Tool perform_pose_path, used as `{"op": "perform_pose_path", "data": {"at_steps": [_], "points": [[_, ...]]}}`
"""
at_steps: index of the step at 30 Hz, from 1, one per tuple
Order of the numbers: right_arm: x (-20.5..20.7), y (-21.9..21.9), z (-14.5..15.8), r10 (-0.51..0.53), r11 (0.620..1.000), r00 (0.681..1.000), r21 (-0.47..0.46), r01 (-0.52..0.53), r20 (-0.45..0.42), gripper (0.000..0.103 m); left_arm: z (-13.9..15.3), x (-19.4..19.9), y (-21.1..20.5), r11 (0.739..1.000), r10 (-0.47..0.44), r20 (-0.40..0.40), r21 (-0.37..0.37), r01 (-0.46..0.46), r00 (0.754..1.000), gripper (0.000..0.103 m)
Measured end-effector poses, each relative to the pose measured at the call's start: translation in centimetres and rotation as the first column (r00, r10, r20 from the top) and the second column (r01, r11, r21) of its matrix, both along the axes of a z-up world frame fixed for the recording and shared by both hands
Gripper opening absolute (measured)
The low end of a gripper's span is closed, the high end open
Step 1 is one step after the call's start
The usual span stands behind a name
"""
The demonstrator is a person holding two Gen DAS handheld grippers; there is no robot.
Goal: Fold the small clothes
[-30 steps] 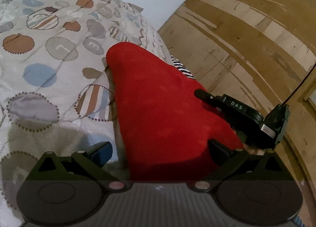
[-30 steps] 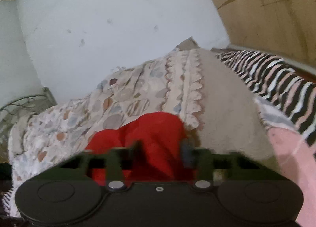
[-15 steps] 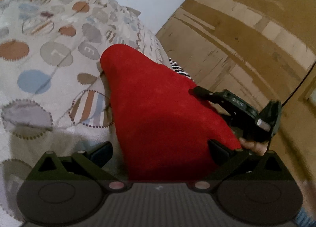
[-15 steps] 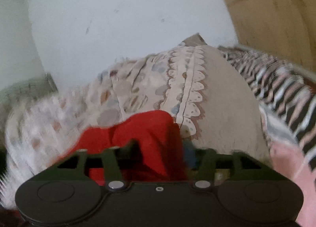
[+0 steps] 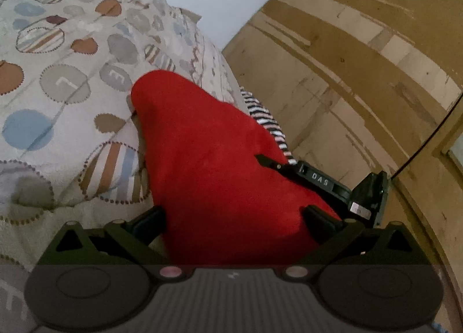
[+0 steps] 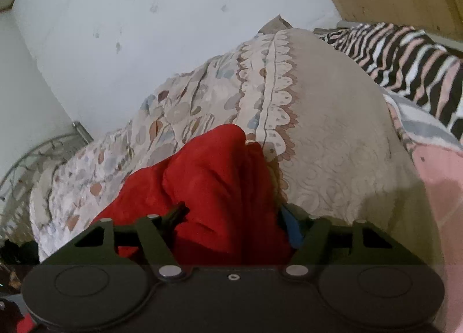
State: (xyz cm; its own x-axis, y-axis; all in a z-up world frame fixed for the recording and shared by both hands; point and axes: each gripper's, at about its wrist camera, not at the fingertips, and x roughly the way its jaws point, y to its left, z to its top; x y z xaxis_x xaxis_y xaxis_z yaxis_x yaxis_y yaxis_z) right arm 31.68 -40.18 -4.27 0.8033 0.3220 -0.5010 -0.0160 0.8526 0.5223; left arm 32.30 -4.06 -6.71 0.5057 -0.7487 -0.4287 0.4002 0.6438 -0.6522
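The bed fills most of both views. Its quilted bedspread [image 5: 66, 81], beige with printed circles in blue, brown and grey stripes, takes up the whole left half of my left wrist view, and in my right wrist view it runs up the middle to a scalloped border [image 6: 277, 93] and a plain beige stretch. A white wall [image 6: 162, 23] stands behind it at the top of the frame, and wood panelling [image 5: 361, 72] curves down the right side of my left wrist view. A zebra-striped blanket [image 6: 405, 55] in black, white and pink lies at the upper right of my right wrist view, with a pink cloth [image 6: 439, 176] below it at the right edge.

The red garment [image 5: 220, 165], soft and fleecy, lies on the bedspread in the centre of both views, bunched into folds in my right wrist view.

My left gripper [image 5: 234, 220] stands wide at the bottom of its frame, the red cloth lying between its fingers; I cannot tell whether the pads press on it. My right gripper [image 6: 235, 223] is closing, the red cloth bulging up between its fingers, and I see no firm pinch. In my left wrist view that right gripper reaches in from the right, one fingertip [image 5: 262, 159] resting on the garment's edge.
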Motion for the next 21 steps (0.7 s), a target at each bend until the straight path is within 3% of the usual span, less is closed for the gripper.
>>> {"op": "perform_pose_path", "data": {"at_steps": [6,14,21], "points": [[-0.1,0.2,-0.1,-0.008,1.0,1.0,-0.01,0.008,0.012,0.068,-1.4,0.6,0.4,0.998,-0.031,-0.093,-0.058,0.025,0.995,0.103],[-0.3,1.3,0.5,-0.037,0.997,0.999,-0.066,0.038,0.017,0.066,-1.8,1.3,0.5,0.996,-0.045,-0.109,-0.086,0.036,0.993,0.103],[0.1,0.6,0.4,-0.038,0.999,0.999,-0.008,0.038,-0.024,0.064,-2.3,1.8,0.3,0.992,-0.063,-0.125,-0.118,0.048,0.99,0.103]]}}
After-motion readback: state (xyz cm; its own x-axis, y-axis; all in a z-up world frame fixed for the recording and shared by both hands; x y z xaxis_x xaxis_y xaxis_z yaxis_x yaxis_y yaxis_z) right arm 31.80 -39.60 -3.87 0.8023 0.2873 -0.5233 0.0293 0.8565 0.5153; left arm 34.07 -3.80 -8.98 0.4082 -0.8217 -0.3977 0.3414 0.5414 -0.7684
